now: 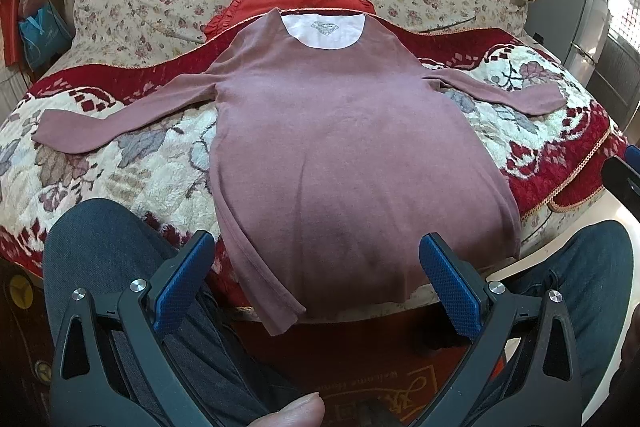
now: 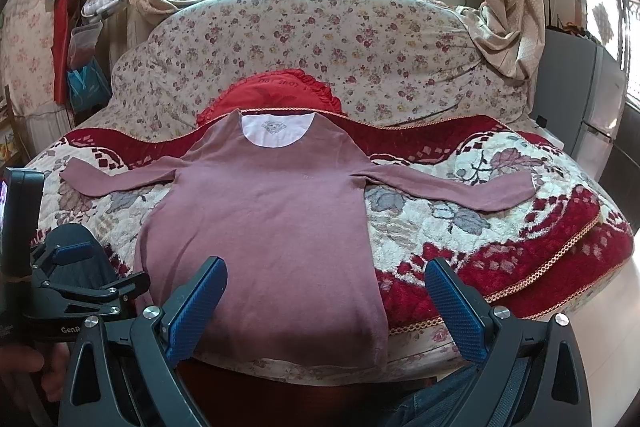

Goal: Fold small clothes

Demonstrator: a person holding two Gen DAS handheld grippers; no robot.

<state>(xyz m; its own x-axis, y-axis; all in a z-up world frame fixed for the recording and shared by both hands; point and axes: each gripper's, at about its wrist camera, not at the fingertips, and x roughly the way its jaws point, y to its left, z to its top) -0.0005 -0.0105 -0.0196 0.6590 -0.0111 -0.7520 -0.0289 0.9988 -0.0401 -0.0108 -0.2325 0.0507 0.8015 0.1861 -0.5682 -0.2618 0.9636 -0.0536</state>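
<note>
One mauve shirt [image 1: 340,147] lay flat on the sofa's patterned blanket [image 1: 132,163], sleeves spread, hem hanging over the front edge. From the left wrist, the left hand-held gripper [image 1: 316,283] hovered spread wide above the hem, holding nothing. Soft and light, the shirt would likely crease easily; a sleeve cuff or hem corner looked the best hold.

From the right wrist, the right hand-held gripper [image 2: 326,307] likewise gaped empty near the hem. Its label print was unreadable.
</note>
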